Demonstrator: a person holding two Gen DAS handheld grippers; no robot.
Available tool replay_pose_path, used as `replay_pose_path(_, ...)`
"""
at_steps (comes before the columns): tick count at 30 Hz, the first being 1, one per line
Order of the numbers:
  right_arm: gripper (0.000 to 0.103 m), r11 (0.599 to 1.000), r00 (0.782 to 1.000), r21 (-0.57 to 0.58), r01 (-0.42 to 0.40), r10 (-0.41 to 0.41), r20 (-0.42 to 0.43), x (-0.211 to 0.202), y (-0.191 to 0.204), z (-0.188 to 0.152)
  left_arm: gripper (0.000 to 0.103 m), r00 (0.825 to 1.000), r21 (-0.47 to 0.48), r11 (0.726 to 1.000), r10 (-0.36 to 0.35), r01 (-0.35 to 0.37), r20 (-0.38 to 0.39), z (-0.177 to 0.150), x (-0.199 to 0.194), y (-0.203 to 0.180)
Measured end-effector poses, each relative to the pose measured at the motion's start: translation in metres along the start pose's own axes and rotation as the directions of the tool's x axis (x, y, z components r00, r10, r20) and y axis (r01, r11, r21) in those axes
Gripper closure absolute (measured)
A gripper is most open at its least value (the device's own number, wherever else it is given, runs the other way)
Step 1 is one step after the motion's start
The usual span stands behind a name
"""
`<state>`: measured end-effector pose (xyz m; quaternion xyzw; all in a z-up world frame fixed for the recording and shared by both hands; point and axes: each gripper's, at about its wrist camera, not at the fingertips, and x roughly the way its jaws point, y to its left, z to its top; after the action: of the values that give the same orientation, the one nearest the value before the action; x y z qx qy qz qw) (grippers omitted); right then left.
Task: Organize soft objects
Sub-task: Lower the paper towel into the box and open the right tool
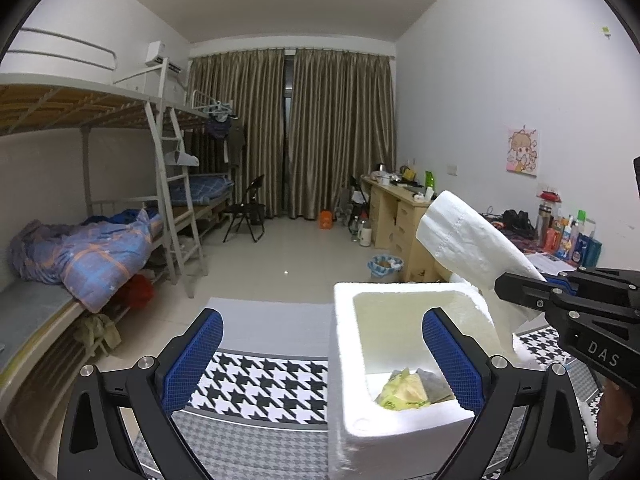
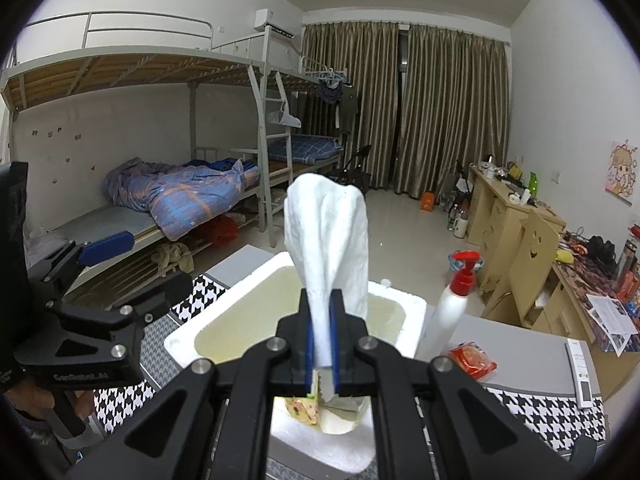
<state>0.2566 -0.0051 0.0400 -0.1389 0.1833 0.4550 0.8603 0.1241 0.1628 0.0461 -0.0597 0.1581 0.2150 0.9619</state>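
Note:
A white foam box [image 1: 344, 360] stands open on a houndstooth cloth [image 1: 264, 384]; it also shows in the right wrist view [image 2: 180, 340]. A yellow-green soft packet [image 1: 404, 394] lies inside it. My right gripper [image 2: 322, 344] is shut on a white folded cloth [image 2: 332, 232] and holds it above the box. The cloth [image 1: 464, 236] and the right gripper [image 1: 520, 288] show at the right of the left wrist view. My left gripper [image 1: 320, 344] is open and empty, its right finger over the box; it shows at the left of the right wrist view [image 2: 132, 260].
A white spray bottle with a red top [image 2: 452, 304], a red packet [image 2: 472, 356] and a white remote [image 2: 580, 372] sit right of the box. Bunk beds [image 1: 80, 240] stand left, desks [image 2: 512, 216] right, a bin [image 1: 384, 266] on the floor.

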Motion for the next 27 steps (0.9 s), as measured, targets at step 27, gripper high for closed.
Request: replay_pose_path(27, 0.055, 0.999, 0.997, 0.006, -0.031, 0.032, -0.070, 0.027, 0.007, 0.003, 0.003, 0.999, -0.049, 0.998, 0.047, -0.046, 0.014, -0.003, -0.009, 0.026)
